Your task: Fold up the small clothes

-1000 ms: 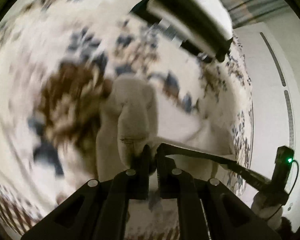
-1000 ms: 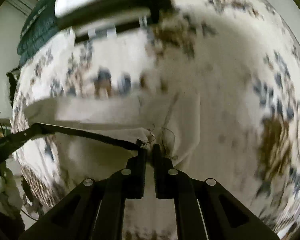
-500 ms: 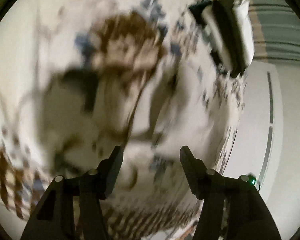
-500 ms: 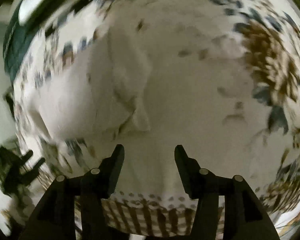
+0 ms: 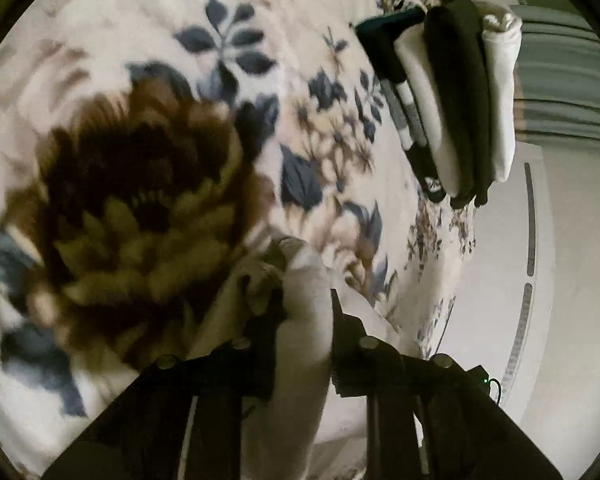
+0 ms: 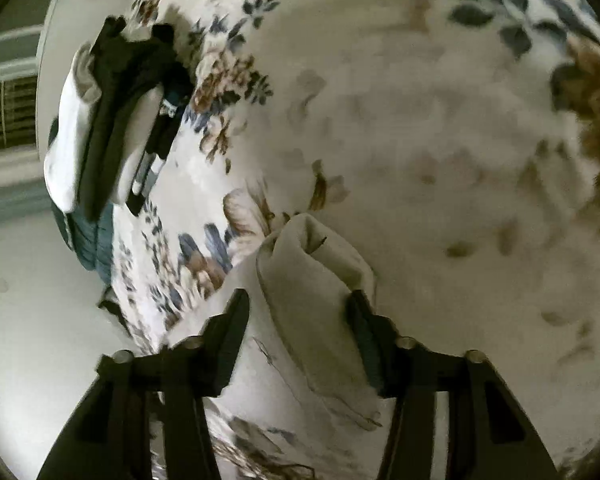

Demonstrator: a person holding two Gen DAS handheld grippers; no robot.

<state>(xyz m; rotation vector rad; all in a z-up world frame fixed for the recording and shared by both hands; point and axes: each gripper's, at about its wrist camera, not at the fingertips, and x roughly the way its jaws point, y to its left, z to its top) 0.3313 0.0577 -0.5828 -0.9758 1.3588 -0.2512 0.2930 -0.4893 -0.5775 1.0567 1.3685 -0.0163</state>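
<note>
Pinching the soft white cloth (image 5: 304,320) between the left claw (image 5: 306,312) fingers, on the flowery blanket (image 5: 260,20). Right claw (image 6: 298,308) spread wide around it. Light, floppy; best grabbed by the folded edge.

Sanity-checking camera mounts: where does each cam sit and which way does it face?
Left wrist: on the left gripper, looking along its fingers down at the floral bedspread; both black fingers show, closed on the cream garment.
Right wrist: on the right gripper, also facing down at the bedspread; its fingers stand apart either side of the cream garment's folded edge.
Shared: the garment, the bedspread, and the stack of folded clothes at the bed's edge.
</note>
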